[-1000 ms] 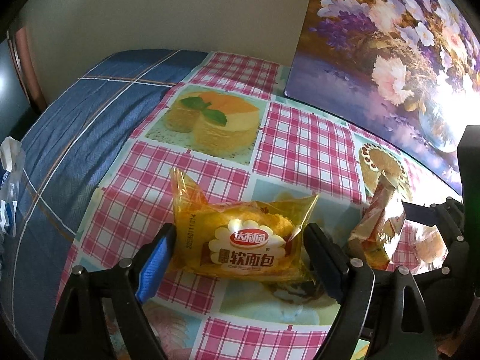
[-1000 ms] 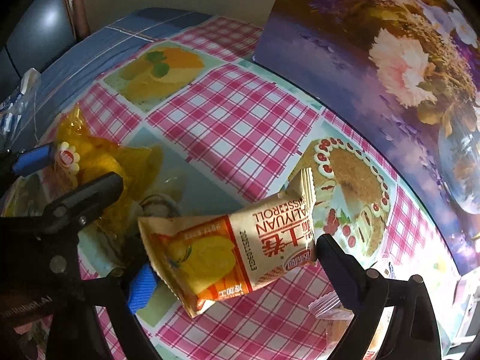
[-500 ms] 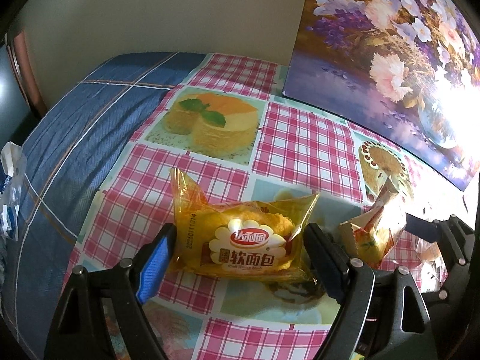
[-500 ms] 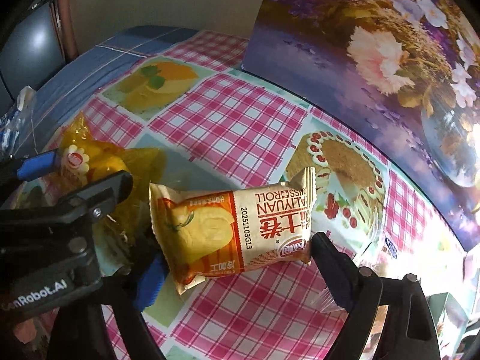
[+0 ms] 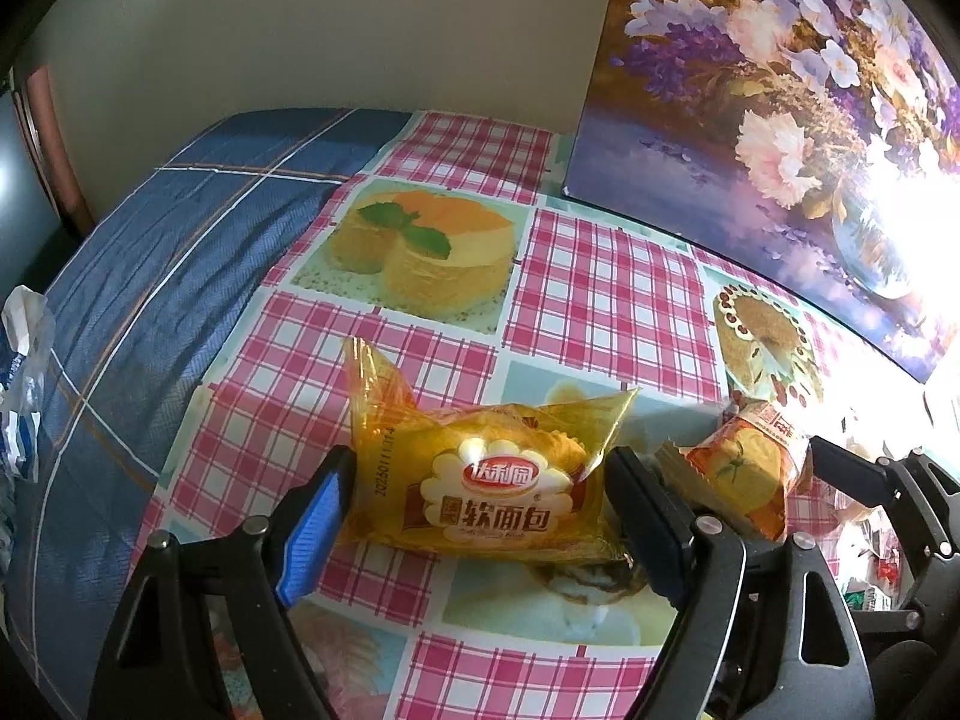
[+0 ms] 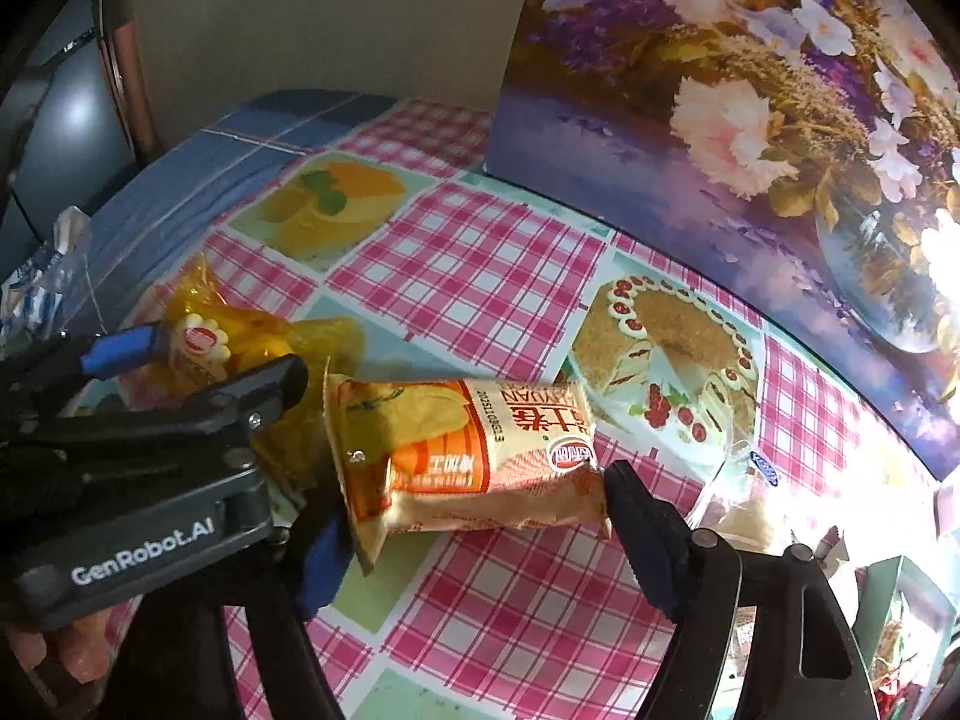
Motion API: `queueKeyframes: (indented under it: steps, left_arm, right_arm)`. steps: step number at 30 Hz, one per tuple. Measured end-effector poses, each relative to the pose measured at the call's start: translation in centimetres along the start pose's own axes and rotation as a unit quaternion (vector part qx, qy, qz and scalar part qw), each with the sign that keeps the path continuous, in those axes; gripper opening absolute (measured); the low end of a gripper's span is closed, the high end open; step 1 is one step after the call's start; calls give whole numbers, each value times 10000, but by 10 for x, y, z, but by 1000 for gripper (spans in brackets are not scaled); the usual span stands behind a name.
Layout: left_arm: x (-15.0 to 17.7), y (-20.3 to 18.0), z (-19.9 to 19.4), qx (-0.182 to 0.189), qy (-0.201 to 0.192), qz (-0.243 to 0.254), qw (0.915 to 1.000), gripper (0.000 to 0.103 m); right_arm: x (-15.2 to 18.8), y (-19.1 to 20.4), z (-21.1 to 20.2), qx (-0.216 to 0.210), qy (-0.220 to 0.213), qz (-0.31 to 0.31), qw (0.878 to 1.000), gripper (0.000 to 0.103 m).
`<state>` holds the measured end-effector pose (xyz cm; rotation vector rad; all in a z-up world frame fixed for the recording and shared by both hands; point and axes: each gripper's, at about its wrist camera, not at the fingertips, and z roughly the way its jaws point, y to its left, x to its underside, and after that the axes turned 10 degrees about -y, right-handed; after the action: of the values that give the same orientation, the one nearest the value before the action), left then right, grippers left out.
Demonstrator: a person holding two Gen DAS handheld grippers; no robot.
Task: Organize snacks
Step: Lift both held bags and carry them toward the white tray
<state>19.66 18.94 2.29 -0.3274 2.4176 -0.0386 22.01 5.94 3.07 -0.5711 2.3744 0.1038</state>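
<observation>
You've got the yellow bread packet (image 5: 486, 492) pinched crosswise in your left gripper (image 5: 480, 501), jaws just closing on it; right beside it the swiss roll pack (image 6: 468, 456) sits clamped in your right gripper (image 6: 474, 516), jaws also just closing. Squeeze gently, keep both level. Beyond the bread: checked tablecloth (image 5: 606, 294), blue cloth (image 5: 180, 228), flower painting (image 5: 774, 120).

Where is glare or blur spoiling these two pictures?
Left wrist view: white glare burns out the right edge over the flower painting, yet the yellow bread packet is sharp. Right wrist view: glare washes out the lower right of the tablecloth; the roll packet is slightly smeared. Both bend straight lines and darken the corners.
</observation>
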Motion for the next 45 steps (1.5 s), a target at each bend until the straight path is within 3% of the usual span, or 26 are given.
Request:
queueKeyframes:
  steps: [14,30,45]
  left_arm:
    - [-1,1,-2,66,-31,-47,10000,79]
    - [-8,-2,-21,63,-275,5,9996,78]
    - [-21,-63,-60,399,-773,723,9936,78]
  right_arm:
    - [4,4,-7,18,-115,-111,9999,69]
    - [4,-2,-41,229,-400,-148,9988,69]
    - [25,-54,-91,737,-379,134,9965,69]
